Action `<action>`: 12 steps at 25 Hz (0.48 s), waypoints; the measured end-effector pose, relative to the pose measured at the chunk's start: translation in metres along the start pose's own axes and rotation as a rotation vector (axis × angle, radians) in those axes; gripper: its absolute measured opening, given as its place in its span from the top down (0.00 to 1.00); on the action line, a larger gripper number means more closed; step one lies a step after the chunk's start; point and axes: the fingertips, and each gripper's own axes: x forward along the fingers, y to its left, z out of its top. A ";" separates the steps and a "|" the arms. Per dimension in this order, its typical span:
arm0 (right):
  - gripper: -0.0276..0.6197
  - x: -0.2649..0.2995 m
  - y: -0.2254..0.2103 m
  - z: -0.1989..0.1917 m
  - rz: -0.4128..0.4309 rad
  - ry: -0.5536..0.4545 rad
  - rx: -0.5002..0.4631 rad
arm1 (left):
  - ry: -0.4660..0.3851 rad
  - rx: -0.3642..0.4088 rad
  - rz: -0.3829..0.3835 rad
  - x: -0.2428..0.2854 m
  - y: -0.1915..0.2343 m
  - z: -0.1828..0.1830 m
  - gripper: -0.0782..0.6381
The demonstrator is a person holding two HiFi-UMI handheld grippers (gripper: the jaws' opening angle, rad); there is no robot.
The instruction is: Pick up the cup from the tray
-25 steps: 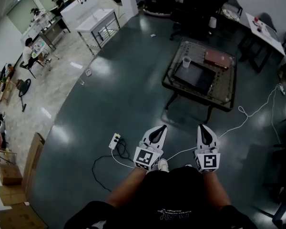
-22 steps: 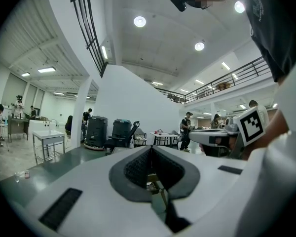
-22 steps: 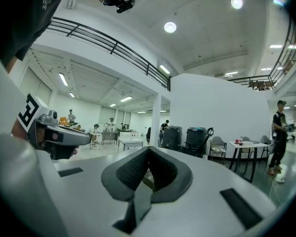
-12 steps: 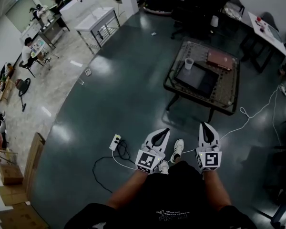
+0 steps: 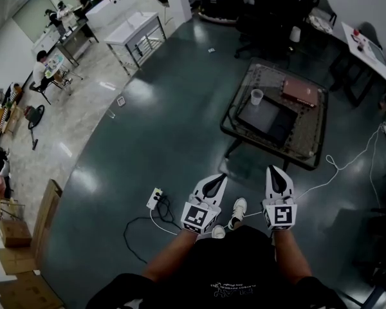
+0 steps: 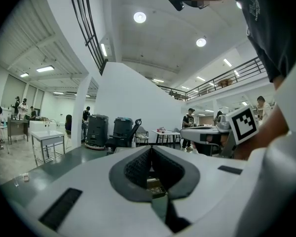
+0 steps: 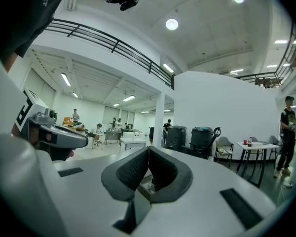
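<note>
While the left gripper (image 5: pixel 217 178) and right gripper (image 5: pixel 274 171) are hanging above the floor (image 5: pixel 167 108), both are showing jaws closed on nothing. The cup (image 5: pixel 257 96) is standing well ahead on the table (image 5: pixel 226 125), at the dark tray's (image 5: pixel 270 120) far corner.

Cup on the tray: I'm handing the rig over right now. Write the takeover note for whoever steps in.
Left gripper: shut, empty.
Right gripper: shut, empty.
Both are held out in front of the person, well short of the glass table.
Cup: upright at the far left corner of the dark tray, untouched.
Done: nothing yet.
Left: reach the table, open one gripper, close it on the cup, lift it.
</note>
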 end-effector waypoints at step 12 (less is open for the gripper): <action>0.94 0.052 -0.032 -0.011 0.087 0.014 0.027 | 0.030 0.022 0.026 0.070 0.026 0.002 0.88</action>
